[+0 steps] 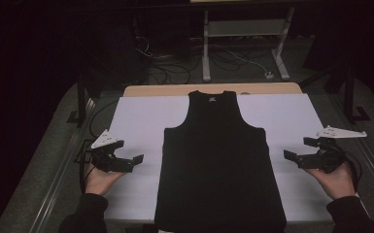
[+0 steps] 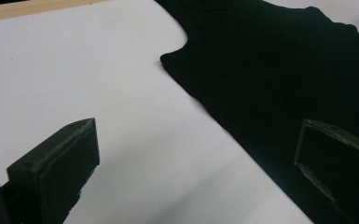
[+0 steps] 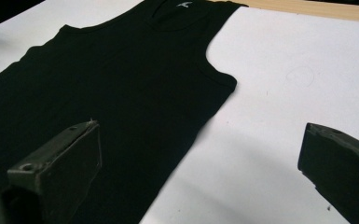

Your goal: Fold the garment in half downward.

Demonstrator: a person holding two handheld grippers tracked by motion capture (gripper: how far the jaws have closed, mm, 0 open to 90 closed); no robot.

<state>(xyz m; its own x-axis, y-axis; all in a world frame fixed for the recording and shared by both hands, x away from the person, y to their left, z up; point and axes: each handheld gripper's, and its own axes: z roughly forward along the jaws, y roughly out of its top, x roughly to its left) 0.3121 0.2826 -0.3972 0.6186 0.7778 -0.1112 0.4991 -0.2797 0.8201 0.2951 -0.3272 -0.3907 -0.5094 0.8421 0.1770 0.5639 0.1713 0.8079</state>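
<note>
Black tank top [image 1: 219, 160] lies flat, neck away, on the white-covered worktop [image 1: 141, 116]. Left hand-held gripper [image 1: 124, 161] and right hand-held gripper [image 1: 298, 151] flank it, jaws wide, empty. Probably pre-grasp; next, each must close on a side edge.

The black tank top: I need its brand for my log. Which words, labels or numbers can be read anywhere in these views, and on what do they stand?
Neck label inside the collar of the black tank top: a small pale mark, too small and blurred to read in the high view and the right gripper view.
White table cover: no text.
Left gripper, right gripper: no legible marking.
</note>
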